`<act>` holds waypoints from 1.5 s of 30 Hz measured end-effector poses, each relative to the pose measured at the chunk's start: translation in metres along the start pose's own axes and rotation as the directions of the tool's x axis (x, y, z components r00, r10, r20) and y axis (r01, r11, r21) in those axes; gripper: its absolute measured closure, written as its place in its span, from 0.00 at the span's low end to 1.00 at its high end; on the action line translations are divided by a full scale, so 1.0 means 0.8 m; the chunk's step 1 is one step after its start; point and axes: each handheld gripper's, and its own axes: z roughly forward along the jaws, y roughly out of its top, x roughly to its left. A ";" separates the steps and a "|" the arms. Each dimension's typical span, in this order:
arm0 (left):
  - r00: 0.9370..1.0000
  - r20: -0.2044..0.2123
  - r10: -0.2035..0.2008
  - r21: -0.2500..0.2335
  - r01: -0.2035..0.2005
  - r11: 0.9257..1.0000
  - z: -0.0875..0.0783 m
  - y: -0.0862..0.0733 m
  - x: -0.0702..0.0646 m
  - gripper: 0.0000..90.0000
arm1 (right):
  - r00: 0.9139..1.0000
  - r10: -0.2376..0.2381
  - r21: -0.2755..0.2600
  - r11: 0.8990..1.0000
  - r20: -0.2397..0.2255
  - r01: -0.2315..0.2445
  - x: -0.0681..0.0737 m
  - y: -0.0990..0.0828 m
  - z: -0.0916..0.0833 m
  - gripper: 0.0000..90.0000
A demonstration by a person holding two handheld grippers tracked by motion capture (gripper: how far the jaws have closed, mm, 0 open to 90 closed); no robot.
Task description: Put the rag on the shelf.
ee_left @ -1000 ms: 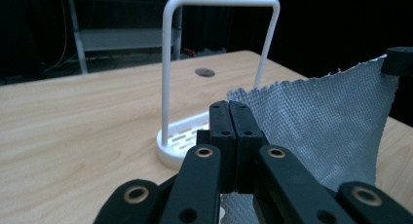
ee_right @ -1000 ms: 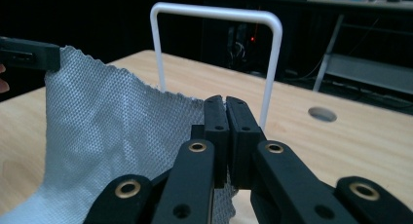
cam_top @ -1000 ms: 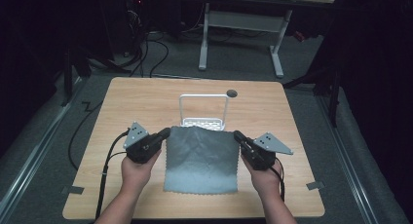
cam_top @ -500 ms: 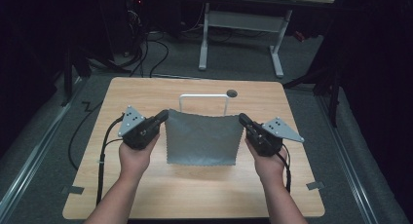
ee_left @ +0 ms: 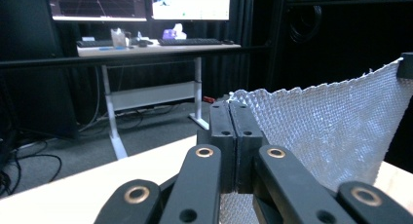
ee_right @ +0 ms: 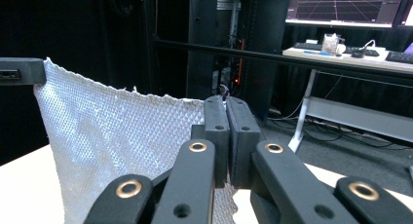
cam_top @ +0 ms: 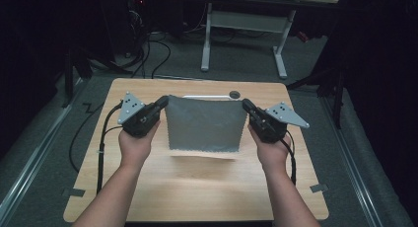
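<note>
A grey waffle-weave cloth (cam_top: 205,124) hangs spread out above the wooden table (cam_top: 197,187), held taut by its two top corners. My left gripper (cam_top: 162,102) is shut on the cloth's top left corner, and my right gripper (cam_top: 245,105) is shut on its top right corner. In the left gripper view the shut left gripper (ee_left: 230,107) pinches the cloth (ee_left: 336,121), which stretches off to the right. The right gripper view has the right gripper (ee_right: 225,101) shut on the cloth (ee_right: 126,136), which spreads to the left. The cloth's lower edge hangs free above the table.
A white rack (cam_top: 207,96) stands behind the cloth, mostly hidden by it. A small dark round disc (cam_top: 234,94) lies near the table's far edge. A desk with white legs (cam_top: 246,34) stands beyond the table, with cables on the floor at the left.
Both grippers have lifted the cloth off the table and moved apart. It went from lying flat to hanging upright and stretched between them.
</note>
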 end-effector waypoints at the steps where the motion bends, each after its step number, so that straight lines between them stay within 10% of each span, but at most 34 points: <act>1: 1.000 -0.004 0.003 0.002 -0.003 1.000 0.003 0.002 0.003 1.00 | 1.000 -0.006 -0.002 1.000 0.003 0.006 -0.002 0.002 0.003 0.99; 8: 0.999 -0.033 0.039 0.023 -0.039 0.999 0.032 0.013 0.019 1.00 | 1.000 0.011 0.002 1.000 0.018 -0.011 -0.014 0.012 0.031 0.99; 24: 0.998 -0.060 -0.010 0.107 0.016 0.994 0.091 0.006 0.050 1.00 | 0.998 0.024 0.070 0.997 0.061 -0.028 -0.044 0.007 0.093 0.99; 45: 0.997 0.007 -0.073 0.293 0.068 0.954 0.122 -0.059 0.071 1.00 | 0.998 0.039 0.218 0.975 0.051 -0.049 -0.067 -0.047 0.142 0.99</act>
